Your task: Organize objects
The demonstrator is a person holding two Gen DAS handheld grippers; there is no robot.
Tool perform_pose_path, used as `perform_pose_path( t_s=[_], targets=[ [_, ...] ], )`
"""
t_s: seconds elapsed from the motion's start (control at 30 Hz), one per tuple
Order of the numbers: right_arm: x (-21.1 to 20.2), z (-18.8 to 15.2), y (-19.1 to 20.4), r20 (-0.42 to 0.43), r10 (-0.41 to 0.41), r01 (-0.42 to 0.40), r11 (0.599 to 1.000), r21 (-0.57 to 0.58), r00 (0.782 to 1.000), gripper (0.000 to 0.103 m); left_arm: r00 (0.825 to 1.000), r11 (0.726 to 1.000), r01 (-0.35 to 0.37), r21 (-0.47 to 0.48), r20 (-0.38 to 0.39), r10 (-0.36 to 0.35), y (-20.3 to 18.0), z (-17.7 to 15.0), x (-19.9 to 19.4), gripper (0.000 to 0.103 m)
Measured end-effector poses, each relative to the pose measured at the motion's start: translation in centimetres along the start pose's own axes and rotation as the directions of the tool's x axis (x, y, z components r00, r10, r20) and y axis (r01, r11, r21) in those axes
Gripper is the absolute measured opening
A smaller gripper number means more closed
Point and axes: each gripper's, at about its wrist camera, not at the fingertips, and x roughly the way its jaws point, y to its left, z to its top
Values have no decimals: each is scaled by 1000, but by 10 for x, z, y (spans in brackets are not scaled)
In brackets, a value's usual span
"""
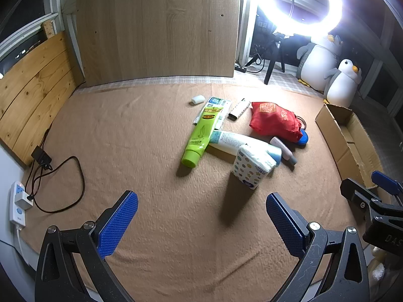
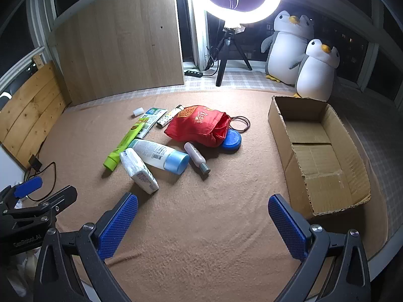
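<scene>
A pile of toiletries lies on the tan blanket (image 2: 201, 226): a green tube (image 2: 124, 142), a white bottle with a blue cap (image 2: 161, 154), a tissue pack (image 2: 138, 171), a small pink bottle (image 2: 196, 157), a red cloth bag (image 2: 199, 125), a blue round lid (image 2: 231, 139), a lighter (image 2: 170, 117) and a small white cap (image 2: 138, 112). An open cardboard box (image 2: 320, 156) stands to the right. My left gripper (image 1: 201, 221) is open and empty, short of the tissue pack (image 1: 252, 167). My right gripper (image 2: 202, 224) is open and empty, left of the box.
A power strip (image 1: 19, 201) and looped cable (image 1: 60, 183) lie at the left edge. A wooden board (image 1: 158, 27) and pine panel (image 1: 32, 88) stand behind. A ring light on a tripod (image 2: 226, 50) and two plush penguins (image 2: 302, 55) stand at the back right.
</scene>
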Motion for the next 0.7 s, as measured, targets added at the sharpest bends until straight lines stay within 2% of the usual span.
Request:
perform_pose_path(
  t_s=[0.7],
  targets=[
    [8,0,-2,-19,1,-1,1000,5,1000,102,1000,1000,1,8,-3,-1,-3,3,7,103]
  ],
)
